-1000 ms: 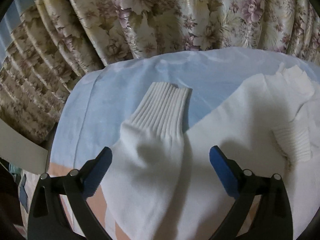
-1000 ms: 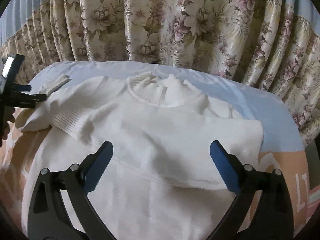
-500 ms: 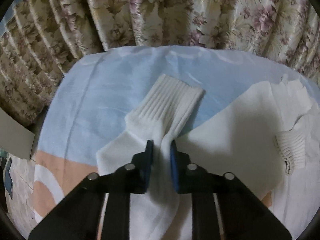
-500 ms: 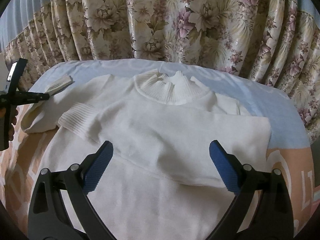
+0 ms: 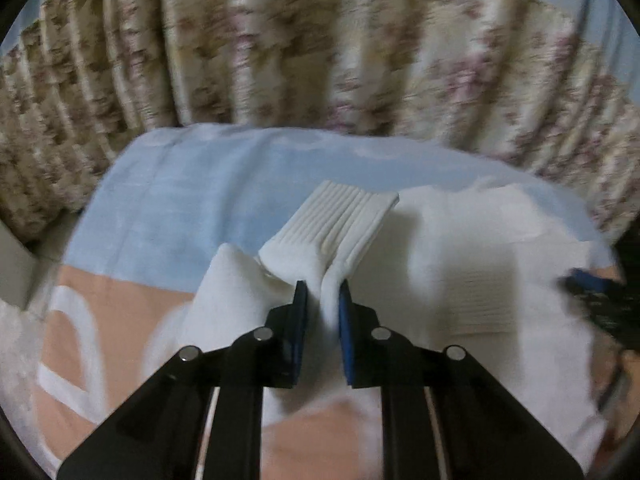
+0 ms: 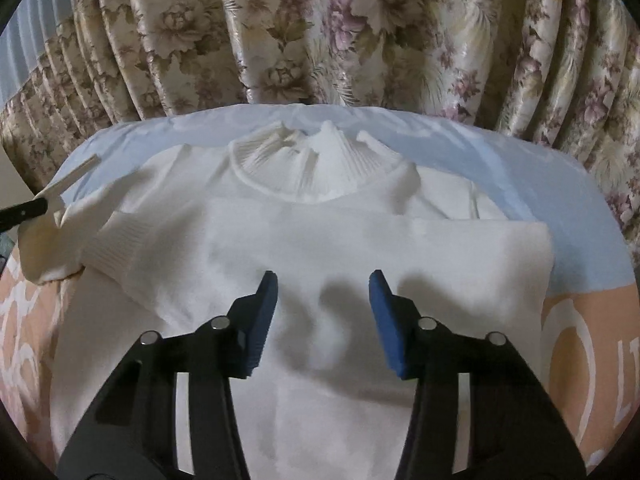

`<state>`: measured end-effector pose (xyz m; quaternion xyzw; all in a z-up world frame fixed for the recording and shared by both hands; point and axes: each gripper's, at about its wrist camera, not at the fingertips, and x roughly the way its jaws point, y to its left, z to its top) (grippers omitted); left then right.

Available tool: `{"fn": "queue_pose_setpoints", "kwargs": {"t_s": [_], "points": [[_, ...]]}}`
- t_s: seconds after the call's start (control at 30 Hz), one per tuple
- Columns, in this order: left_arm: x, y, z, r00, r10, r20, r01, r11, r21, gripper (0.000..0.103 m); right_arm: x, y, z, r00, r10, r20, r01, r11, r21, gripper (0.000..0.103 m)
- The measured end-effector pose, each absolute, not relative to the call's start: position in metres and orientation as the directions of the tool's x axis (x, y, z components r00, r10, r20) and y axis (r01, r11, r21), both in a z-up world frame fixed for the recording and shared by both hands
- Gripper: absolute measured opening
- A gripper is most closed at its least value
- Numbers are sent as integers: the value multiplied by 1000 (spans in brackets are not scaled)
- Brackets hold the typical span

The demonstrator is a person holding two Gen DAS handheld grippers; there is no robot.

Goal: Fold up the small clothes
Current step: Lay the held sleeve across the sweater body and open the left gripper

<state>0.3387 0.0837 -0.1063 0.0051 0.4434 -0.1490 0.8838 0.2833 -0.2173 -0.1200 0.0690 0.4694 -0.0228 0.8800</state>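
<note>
A white knit sweater (image 6: 360,248) lies face up on the bed, its ribbed collar (image 6: 320,168) at the far side. One sleeve is folded across the chest, with its cuff (image 6: 116,240) at the left. My left gripper (image 5: 323,296) is shut on the other sleeve (image 5: 240,280) just behind its ribbed cuff (image 5: 344,220) and holds it raised off the sheet. From the right wrist view that gripper (image 6: 36,208) shows at the far left edge. My right gripper (image 6: 323,284) is pressed down on the folded sleeve. Its jaws are closing, and a ridge of fabric (image 6: 332,320) bunches between them without touching the pads.
A light blue and peach bedsheet (image 5: 168,208) covers the bed under the sweater. Floral curtains (image 6: 320,40) hang close behind the far edge. The bed's left edge (image 5: 40,248) drops off beside the raised sleeve.
My left gripper shut on the sleeve, then lifted it and carried it toward the sweater's body. My right gripper sank onto the sweater and its jaws narrowed, bunching fabric.
</note>
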Motion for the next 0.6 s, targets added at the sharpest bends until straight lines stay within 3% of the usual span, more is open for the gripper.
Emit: {"fn": "queue_pose_setpoints", "kwargs": {"t_s": [0.27,0.43,0.53,0.6], "points": [[304,-54,-104,442,-505,-741,464,836,-293,16,267,-255,-110,573,-43,-818,179,981,74,55],[286,-106,-153,338,-467,-817,527,813,-246,18,255,-277,-117,543,-42,-838,211,974,88,56],[286,-101,-168,332,-442,-834,515,825,-232,25,250,-278,-122,530,-26,-848,200,975,95,60],[280,-94,-161,358,-435,-826,514,830,-215,47,249,-275,-123,535,5,-845,186,975,124,61]]}}
